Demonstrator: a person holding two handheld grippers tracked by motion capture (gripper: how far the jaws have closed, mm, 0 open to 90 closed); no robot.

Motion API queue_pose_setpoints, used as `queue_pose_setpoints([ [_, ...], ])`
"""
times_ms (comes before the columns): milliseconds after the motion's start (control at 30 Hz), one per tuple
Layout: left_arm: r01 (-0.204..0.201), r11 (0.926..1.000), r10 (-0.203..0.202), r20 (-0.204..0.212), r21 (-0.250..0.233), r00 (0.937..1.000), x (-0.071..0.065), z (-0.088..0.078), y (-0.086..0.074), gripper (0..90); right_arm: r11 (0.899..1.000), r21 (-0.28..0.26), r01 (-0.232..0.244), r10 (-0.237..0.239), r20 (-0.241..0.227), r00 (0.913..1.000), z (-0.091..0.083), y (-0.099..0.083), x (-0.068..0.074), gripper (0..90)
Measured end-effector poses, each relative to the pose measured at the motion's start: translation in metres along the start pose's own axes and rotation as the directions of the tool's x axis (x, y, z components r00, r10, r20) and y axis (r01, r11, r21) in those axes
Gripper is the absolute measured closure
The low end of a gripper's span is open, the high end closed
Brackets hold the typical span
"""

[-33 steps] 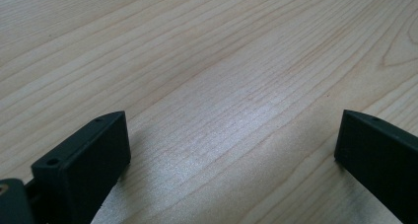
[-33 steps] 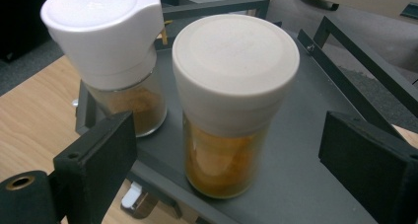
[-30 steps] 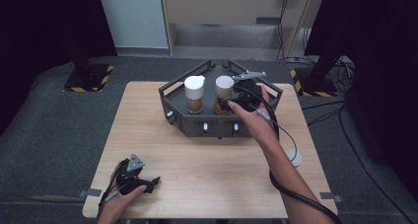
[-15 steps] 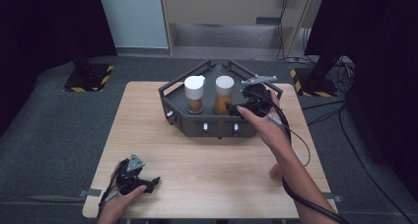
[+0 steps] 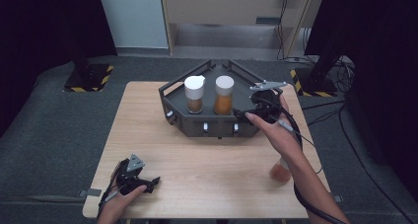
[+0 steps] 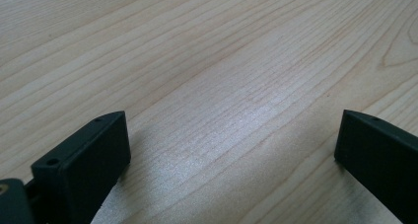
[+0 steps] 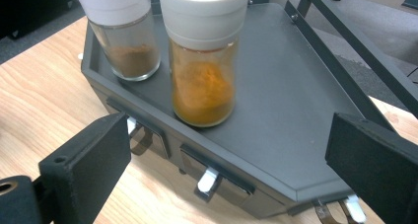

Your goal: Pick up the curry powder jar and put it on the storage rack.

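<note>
The right hand-held gripper (image 5: 246,114) hangs at the right front edge of the rack (image 5: 172,103), jaws wide apart and empty. They have just been opening, and nothing is between them. In the right gripper view, the orange jar (image 7: 203,61) stands upright on the rack's grey deck just ahead of the jaws and left of their centre line. The brown jar (image 7: 123,36) stands beyond it to the left, near it, though contact between the 2 cannot be told.

The step in hand looks like letting go of the orange jar and backing away. To do that well, the person should draw the gripper straight back along its own line, keeping the jaws wide, so that neither pad catches the white cap or tips the jar toward its neighbour. The rack's raised rail (image 7: 345,36) runs off to the right of the jaws, so the retreat should stay low and clear of it. The trailing cable should not drag across the rack.

A 3rd jar (image 5: 281,172) stands on the bench (image 5: 207,169) behind the gripper, under the right forearm. If it goes on the rack next, the open deck right of the orange jar looks roomy enough.

The left hand-held gripper (image 5: 145,183) rests on the bench near its front left corner, jaws wide, with bare wood between them.
</note>
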State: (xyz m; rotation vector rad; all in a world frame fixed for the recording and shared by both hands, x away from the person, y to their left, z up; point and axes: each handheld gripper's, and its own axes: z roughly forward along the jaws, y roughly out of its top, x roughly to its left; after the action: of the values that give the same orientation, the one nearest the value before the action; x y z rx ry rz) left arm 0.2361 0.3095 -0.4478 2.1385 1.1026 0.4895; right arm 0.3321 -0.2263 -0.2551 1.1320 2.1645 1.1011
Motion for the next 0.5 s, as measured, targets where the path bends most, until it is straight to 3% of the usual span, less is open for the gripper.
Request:
queue_pose_setpoints([
  [500,0.0,1.0,0.0,0.0,0.0,1.0,0.0,0.0,0.0,0.0,1.0,0.008,0.024,-0.024,0.0,0.9997,-0.025,-0.011,-0.003,3.8],
])
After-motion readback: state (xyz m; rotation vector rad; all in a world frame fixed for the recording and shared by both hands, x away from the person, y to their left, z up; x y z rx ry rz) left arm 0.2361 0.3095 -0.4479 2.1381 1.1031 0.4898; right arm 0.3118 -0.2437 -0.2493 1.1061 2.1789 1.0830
